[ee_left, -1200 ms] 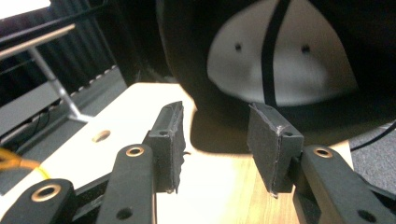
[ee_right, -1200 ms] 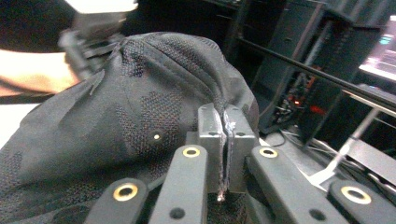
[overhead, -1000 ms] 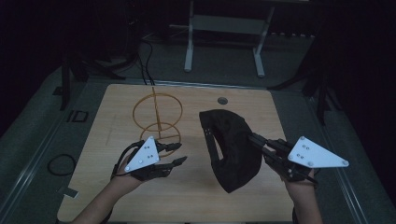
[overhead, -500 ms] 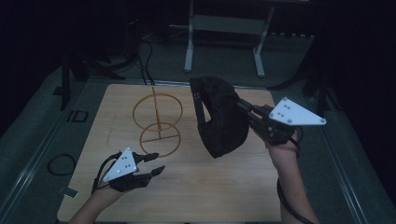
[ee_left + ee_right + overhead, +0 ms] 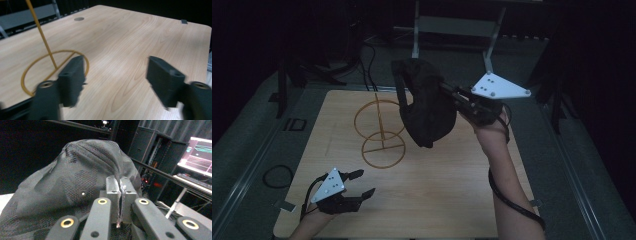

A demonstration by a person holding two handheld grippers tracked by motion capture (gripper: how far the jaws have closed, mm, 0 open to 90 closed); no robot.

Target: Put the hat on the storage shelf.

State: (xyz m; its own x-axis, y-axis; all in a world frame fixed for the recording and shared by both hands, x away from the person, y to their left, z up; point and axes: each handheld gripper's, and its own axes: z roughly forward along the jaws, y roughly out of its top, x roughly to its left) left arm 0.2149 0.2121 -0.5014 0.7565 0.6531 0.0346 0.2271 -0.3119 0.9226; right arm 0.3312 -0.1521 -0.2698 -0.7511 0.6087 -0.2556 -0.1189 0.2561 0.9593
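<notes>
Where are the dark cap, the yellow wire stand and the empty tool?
dark cap [image 5: 428,107], high view, middle of its fabric crown.
yellow wire stand [image 5: 383,149], high view, its base ring.
left tool [image 5: 364,183], high view, between its open fingertips.

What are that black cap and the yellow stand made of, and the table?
The black cap looks like woven fabric with perforated mesh panels and stitched seams, matte. The yellow stand seems thin metal wire, painted or coated: slender rings and a straight rod. The table shows pale wood grain, possibly laminate.

right claw [image 5: 121,202] | jaws pinched on black mesh cap [image 5: 75,185] | monitor [image 5: 198,155] far right
</notes>
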